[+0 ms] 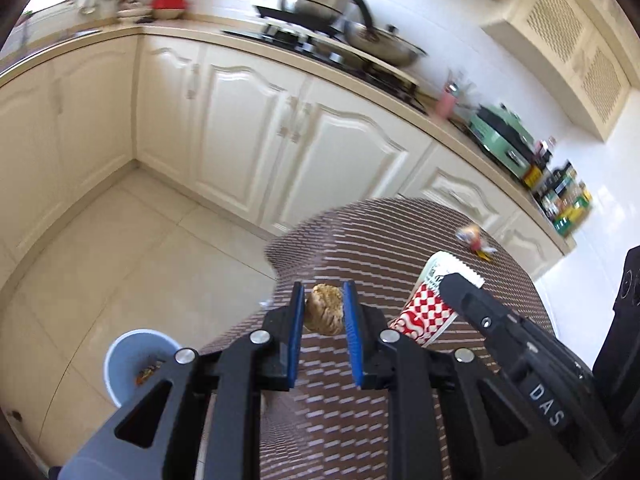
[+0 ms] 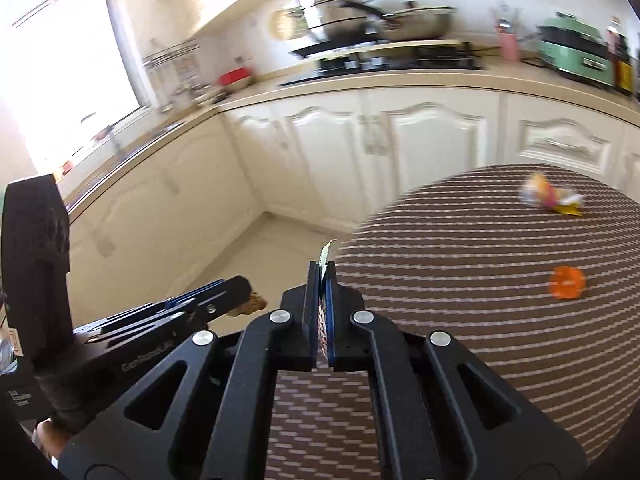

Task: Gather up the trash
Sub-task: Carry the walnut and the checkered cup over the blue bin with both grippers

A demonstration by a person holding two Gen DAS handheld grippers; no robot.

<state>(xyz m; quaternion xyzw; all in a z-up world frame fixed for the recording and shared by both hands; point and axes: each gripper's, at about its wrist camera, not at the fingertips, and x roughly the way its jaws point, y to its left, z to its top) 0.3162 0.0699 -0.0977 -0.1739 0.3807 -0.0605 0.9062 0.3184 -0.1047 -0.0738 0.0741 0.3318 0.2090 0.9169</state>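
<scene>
Left wrist view: the left hand-held gripper [image 1: 324,310] grasps a tan crumpled wad [image 1: 325,309] between its blue pads, above the edge of the striped bench [image 1: 380,236]. A blue bin [image 1: 132,360] stands on the floor, lower left. The right hand-held gripper [image 1: 448,284] pinches a red-checked wrapper [image 1: 426,312].

Right wrist view: the right hand-held gripper [image 2: 320,280] is clenched on the wrapper [image 2: 325,254]. A candy wrapper [image 2: 550,198] and an orange cap [image 2: 567,282] lie on the bench [image 2: 460,240].
</scene>
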